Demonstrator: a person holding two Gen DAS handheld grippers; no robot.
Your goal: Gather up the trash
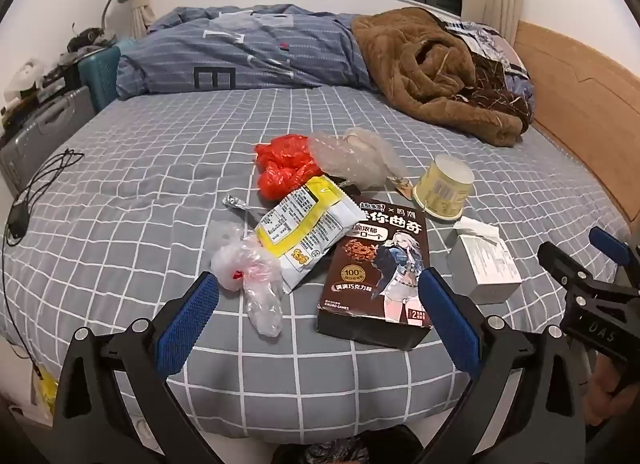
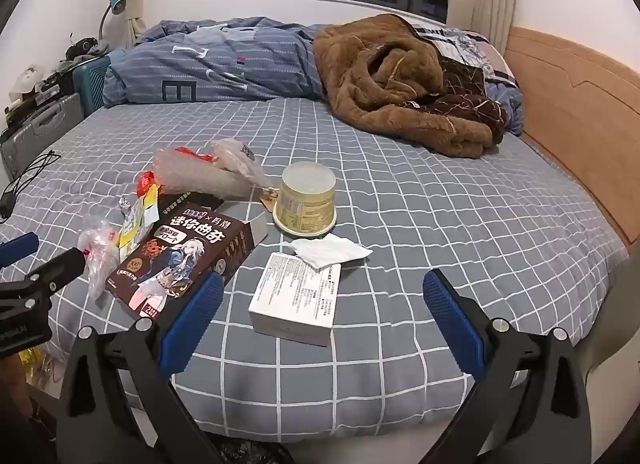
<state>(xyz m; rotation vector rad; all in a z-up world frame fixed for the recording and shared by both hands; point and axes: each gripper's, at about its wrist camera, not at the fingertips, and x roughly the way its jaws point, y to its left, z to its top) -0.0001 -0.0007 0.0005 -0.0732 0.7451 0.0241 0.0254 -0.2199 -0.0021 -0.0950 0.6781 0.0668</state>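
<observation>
Trash lies on the grey checked bed [image 1: 160, 167]: a brown cookie box [image 1: 376, 264], a yellow-white snack bag [image 1: 304, 227], a clear plastic bag [image 1: 252, 276], a red plastic bag [image 1: 284, 167], bubble wrap [image 1: 356, 155], an upturned yellow cup [image 1: 442, 189], a white box [image 1: 484, 268] with a tissue. My left gripper [image 1: 320, 296] is open and empty, near the cookie box and clear bag. My right gripper [image 2: 324, 292] is open and empty, around the white box [image 2: 296, 300]. The cookie box [image 2: 184, 260] and cup [image 2: 308, 199] also show in the right wrist view.
A blue striped duvet [image 1: 248, 51] and a brown fleece blanket [image 1: 432, 71] are heaped at the far side. A wooden headboard [image 1: 580, 103] runs along the right. Suitcases [image 1: 48, 127] stand at the left edge, with a black cable [image 1: 36, 187] on the sheet.
</observation>
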